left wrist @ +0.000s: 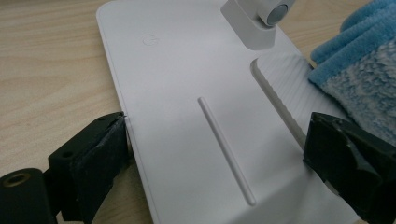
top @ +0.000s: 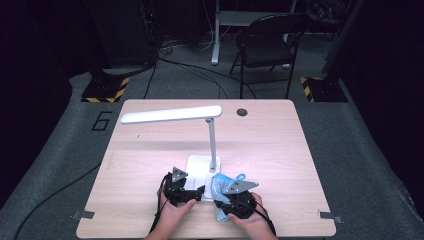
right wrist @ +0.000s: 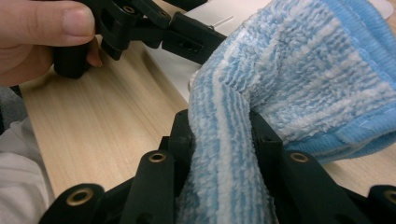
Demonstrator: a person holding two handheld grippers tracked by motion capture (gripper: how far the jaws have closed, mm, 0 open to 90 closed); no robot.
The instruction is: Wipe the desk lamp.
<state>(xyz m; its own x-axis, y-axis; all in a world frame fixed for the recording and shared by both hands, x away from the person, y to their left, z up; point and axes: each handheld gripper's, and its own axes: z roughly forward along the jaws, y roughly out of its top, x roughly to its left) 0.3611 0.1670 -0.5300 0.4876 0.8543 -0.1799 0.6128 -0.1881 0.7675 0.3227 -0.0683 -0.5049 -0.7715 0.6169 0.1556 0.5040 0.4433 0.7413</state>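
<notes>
A white desk lamp stands on the table, its long head (top: 172,114) reaching left and its flat base (top: 199,165) near the front. My left gripper (top: 199,193) straddles the base's near end; in the left gripper view its jaws (left wrist: 219,135) press both long edges of the base (left wrist: 187,93). My right gripper (top: 223,201) is shut on a blue and white terry cloth (top: 221,183). In the right gripper view the cloth (right wrist: 299,70) bulges out from between the jaws (right wrist: 222,126) and lies against the base (right wrist: 173,70). The cloth (left wrist: 355,79) covers the base's right edge.
The wooden table (top: 150,165) has a round cable hole (top: 242,112) at the back. A black chair (top: 270,42) and striped stand feet (top: 105,90) sit on the floor behind. A hand (right wrist: 37,32) holds the left gripper (right wrist: 154,28).
</notes>
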